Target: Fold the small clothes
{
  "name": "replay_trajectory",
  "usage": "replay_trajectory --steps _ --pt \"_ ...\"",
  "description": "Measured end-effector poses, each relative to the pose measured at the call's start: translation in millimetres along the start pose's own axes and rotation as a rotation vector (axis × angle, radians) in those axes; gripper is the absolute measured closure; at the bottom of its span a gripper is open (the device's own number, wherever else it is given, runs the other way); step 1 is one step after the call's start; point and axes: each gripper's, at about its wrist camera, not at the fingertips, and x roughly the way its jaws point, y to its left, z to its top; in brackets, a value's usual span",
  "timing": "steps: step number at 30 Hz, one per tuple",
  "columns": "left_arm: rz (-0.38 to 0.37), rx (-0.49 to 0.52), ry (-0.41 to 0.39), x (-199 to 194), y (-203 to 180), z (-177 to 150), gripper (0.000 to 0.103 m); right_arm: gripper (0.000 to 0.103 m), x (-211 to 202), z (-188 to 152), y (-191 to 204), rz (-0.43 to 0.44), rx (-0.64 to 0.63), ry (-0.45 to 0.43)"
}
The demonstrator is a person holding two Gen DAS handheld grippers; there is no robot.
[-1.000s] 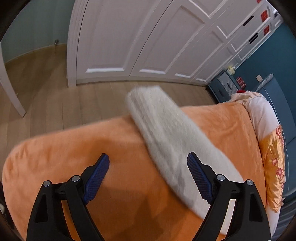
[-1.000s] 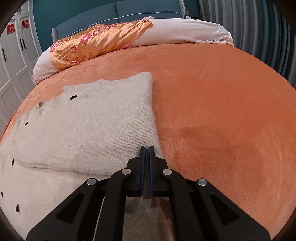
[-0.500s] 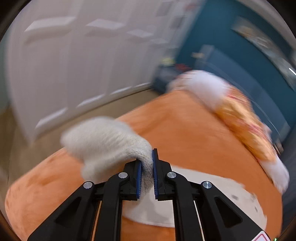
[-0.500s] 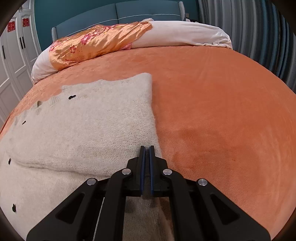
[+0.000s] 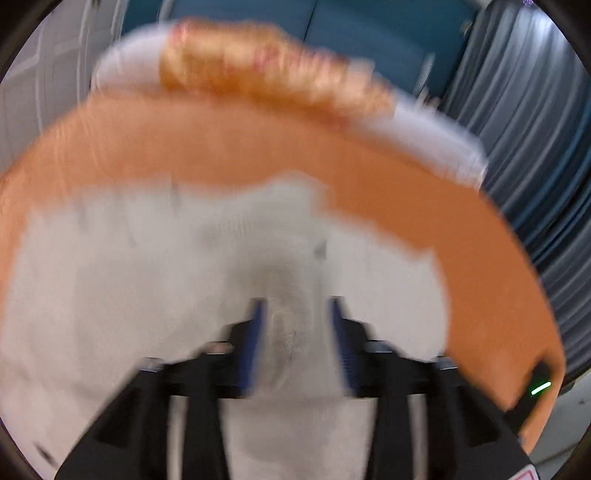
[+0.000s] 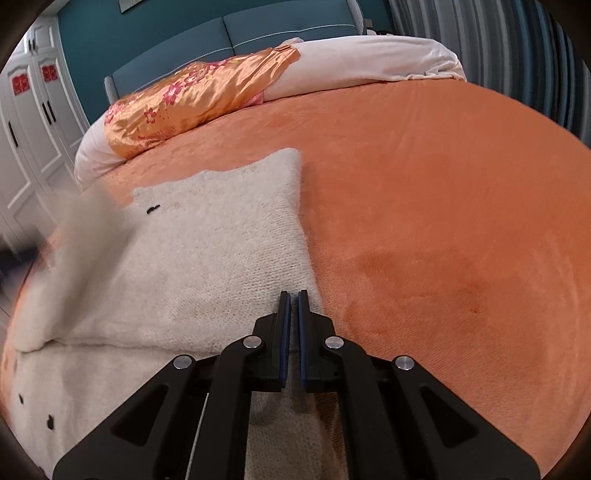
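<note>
A cream knit sweater [image 6: 207, 258] lies spread on the orange bedspread [image 6: 424, 203], with one side folded over its body. My right gripper [image 6: 291, 295] is shut on the sweater's right edge, close to the bedspread. In the blurred left wrist view my left gripper [image 5: 295, 306] hangs over the sweater [image 5: 129, 277]. Its jaws are opening, and a bunch of the cream sleeve [image 5: 291, 336] lies loose between the blue pads. The same sleeve shows as a grey-white blur [image 6: 85, 236] at the left of the right wrist view.
An orange satin quilt with pink flowers [image 6: 192, 99] and a white duvet [image 6: 388, 59] lie at the head of the bed by the teal headboard [image 6: 258, 33]. White wardrobe doors [image 6: 29, 129] stand on the left, and striped curtains [image 6: 517, 44] hang on the right.
My left gripper shut on the sleeve at the bed's edge, swung it over the sweater's body, and its jaws have now parted. The right gripper has stayed still and shut.
</note>
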Motion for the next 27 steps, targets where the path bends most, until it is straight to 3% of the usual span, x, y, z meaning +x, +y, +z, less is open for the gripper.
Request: replay_trajectory --steps 2,3,4,5,8,10,11,14,18,22,23,24,25,27 --pt "-0.015 -0.039 0.011 10.6 3.1 -23.2 0.055 0.101 -0.2 0.4 -2.6 0.017 0.015 0.0" --pt "-0.032 -0.045 -0.026 4.5 8.5 -33.0 0.055 0.101 -0.3 0.7 -4.0 0.026 0.022 0.0" --pt "-0.052 -0.045 -0.064 -6.7 15.3 -38.2 0.051 0.101 -0.4 1.0 -5.3 0.035 0.03 0.0" --pt "-0.051 -0.05 -0.082 -15.2 17.3 -42.6 0.04 0.101 -1.1 1.7 -7.1 0.047 0.044 0.001" --pt "0.0 -0.106 -0.165 -55.8 65.1 -45.4 0.031 0.098 -7.3 4.1 -7.2 0.051 0.055 -0.01" --pt "0.011 -0.156 -0.178 -76.4 103.4 -52.6 0.029 0.074 -16.0 6.9 -2.4 0.009 0.047 -0.022" --pt "0.022 -0.179 -0.17 -83.6 120.5 -54.2 0.029 0.051 -27.7 9.4 4.1 -0.002 0.046 -0.051" --pt "0.062 -0.304 -0.13 -96.5 186.3 -62.4 0.029 0.049 -44.5 17.3 21.5 0.117 0.053 -0.09" --pt "0.035 -0.52 -0.136 -101.5 239.0 -67.8 0.029 0.046 -17.0 34.8 49.9 0.205 0.059 0.022" --pt "0.036 -0.602 -0.156 -95.8 250.7 -54.0 0.029 0.048 28.8 44.1 61.6 0.221 0.14 0.157" --pt "0.042 -0.608 -0.156 -93.5 250.9 -52.7 0.033 0.066 33.3 45.0 65.0 0.224 0.149 0.174" --pt "0.062 -0.614 -0.16 -91.5 252.5 -49.5 0.043 0.098 36.3 47.1 70.0 0.237 0.149 0.185" --pt "0.081 -0.608 -0.174 -90.4 248.6 -44.7 0.052 0.097 32.9 50.2 75.7 0.257 0.14 0.18" --pt "0.109 -0.557 -0.192 -87.7 243.9 -33.0 0.086 0.097 -6.0 59.8 85.0 0.315 0.114 0.042"
